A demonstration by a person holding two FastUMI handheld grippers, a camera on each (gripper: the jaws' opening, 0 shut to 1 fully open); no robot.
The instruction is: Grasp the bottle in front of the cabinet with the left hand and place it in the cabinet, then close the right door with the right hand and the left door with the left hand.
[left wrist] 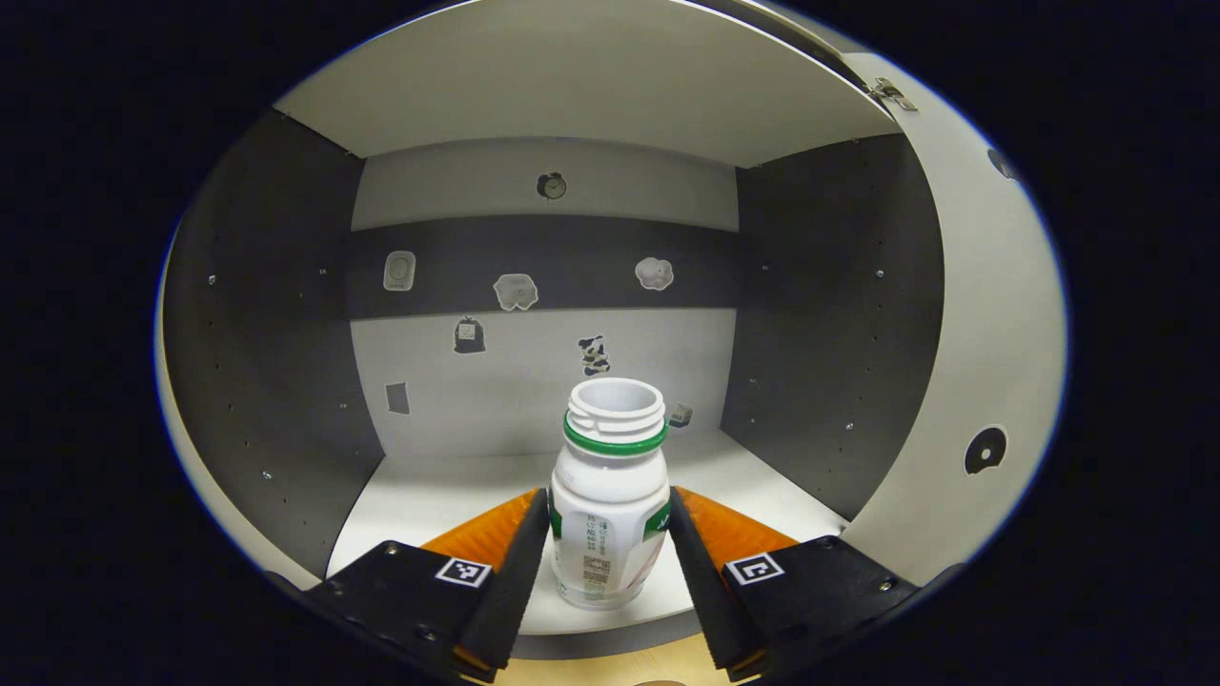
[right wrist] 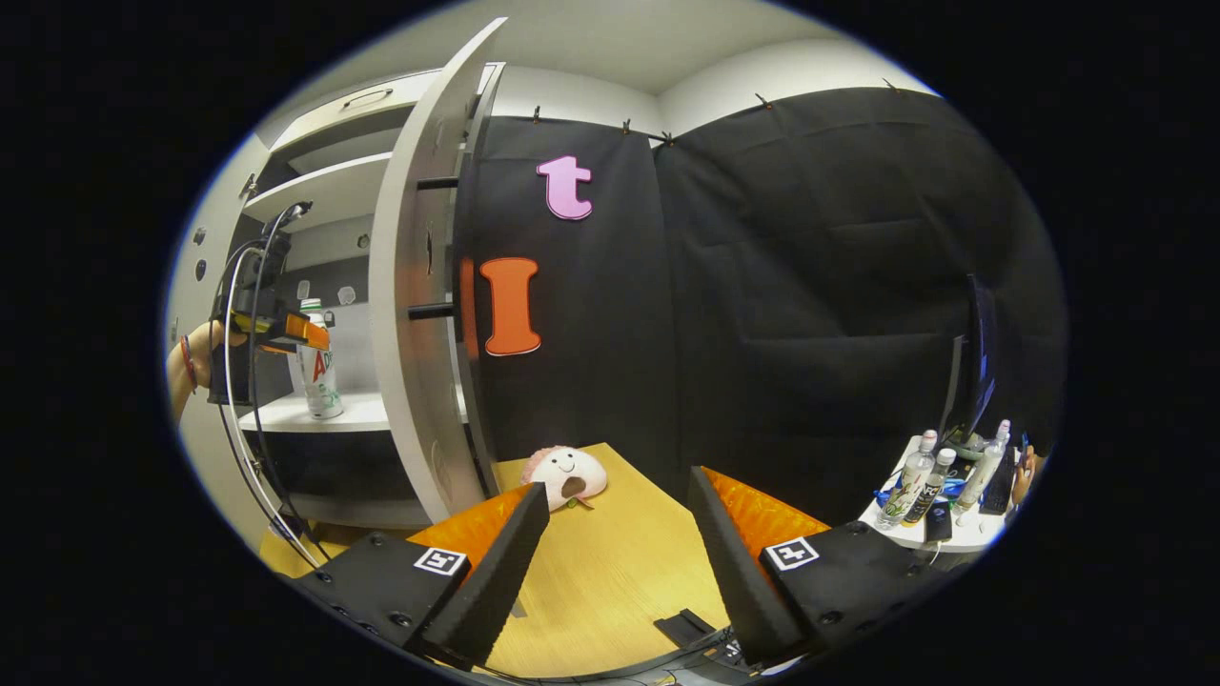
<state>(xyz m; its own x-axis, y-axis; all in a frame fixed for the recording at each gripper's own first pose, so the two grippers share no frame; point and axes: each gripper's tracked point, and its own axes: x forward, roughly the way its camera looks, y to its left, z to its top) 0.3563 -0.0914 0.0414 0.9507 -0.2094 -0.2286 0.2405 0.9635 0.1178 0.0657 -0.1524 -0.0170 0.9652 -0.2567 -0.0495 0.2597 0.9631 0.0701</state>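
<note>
Your left gripper (left wrist: pixel 610 534) pinches the bottle (left wrist: pixel 608 495), one finger pressed on each side of its body. That bottle stands upright and uncapped on the front edge of the cabinet (left wrist: pixel 286 314) shelf, between the dark side walls, with small stickers on the back panel behind it. To the right, the right door (left wrist: pixel 982 314) hangs open. Your right gripper (right wrist: pixel 618 534) is spread wide with nothing between its fingers, hovering over the wooden worktop (right wrist: pixel 610 581), where a small plush toy (right wrist: pixel 564 474) lies near the open door's foot.
</note>
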